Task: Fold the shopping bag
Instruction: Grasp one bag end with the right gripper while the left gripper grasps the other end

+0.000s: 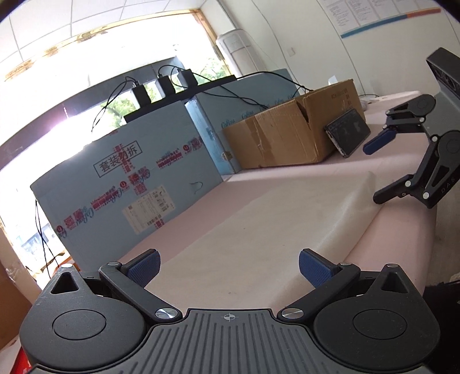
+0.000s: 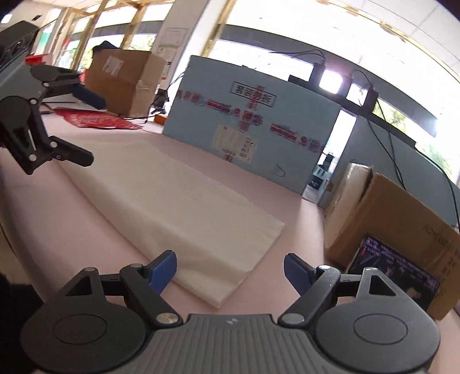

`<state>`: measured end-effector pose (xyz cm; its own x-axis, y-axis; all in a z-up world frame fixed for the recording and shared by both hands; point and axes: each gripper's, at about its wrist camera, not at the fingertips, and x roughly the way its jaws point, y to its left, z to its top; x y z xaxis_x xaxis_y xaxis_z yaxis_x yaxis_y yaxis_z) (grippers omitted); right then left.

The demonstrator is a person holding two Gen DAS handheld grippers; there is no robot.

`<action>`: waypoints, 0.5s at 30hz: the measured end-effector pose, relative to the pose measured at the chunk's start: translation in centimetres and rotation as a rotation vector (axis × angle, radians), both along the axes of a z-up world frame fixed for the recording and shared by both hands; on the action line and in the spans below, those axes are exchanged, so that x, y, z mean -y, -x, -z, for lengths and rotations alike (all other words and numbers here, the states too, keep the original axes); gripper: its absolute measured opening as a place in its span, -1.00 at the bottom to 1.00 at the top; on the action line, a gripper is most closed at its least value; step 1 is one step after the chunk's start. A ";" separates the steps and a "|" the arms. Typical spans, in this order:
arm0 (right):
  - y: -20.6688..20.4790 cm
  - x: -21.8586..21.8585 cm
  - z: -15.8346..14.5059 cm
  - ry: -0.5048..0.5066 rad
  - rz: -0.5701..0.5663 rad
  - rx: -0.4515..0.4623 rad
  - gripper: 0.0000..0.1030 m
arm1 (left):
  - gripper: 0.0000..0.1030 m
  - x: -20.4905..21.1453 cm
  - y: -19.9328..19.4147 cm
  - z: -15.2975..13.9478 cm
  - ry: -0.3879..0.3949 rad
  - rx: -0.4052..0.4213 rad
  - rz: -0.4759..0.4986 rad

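Left camera low at one end of white bag [image 1: 287, 207], looking along it. Right camera low at other end. Both see blue box [image 2: 253, 120].

The phone [image 2: 396, 270] screen's text is too blurred to read, and the cardboard box [image 2: 402, 230] hides its upper edge.

Pink table [image 1: 287, 178] bearing a tall light-blue box [image 1: 120, 184] with red tape, a brown cardboard box [image 1: 290, 135] beside it, a dark phone [image 1: 348, 132] leaning against the cardboard.

Office-like workroom: wall notices [image 1: 371, 14], cardboard boxes [image 1: 290, 132]
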<state>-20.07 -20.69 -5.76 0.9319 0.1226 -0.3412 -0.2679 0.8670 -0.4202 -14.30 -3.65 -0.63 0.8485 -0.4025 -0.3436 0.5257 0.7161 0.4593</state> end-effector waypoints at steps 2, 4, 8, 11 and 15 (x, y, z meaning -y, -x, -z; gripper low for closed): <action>0.7 0.2 -0.5 -0.012 -0.015 -0.011 0.63 | 1.00 0.2 -0.4 0.2 -0.013 -0.007 -0.004; 1.4 0.2 -0.8 0.025 -0.002 -0.020 0.63 | 1.00 0.6 -1.4 0.3 -0.010 -0.025 -0.017; 1.7 -0.5 -0.4 0.207 0.063 -0.058 0.63 | 1.00 1.2 -3.6 0.6 -0.016 -0.101 -0.029; 1.5 -2.0 0.5 0.376 0.064 -0.063 0.64 | 1.00 1.2 -5.6 1.4 -0.035 -0.173 -0.049; 0.7 -4.1 1.4 0.550 0.003 -0.044 0.64 | 1.00 0.2 -7.1 1.4 0.038 -0.262 -0.050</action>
<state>-20.80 -16.59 -7.14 0.9156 -0.0875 -0.3925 -0.2930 0.5233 -0.8002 -7.23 -3.85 -2.05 0.7516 -0.3792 -0.5397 0.5867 0.7582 0.2844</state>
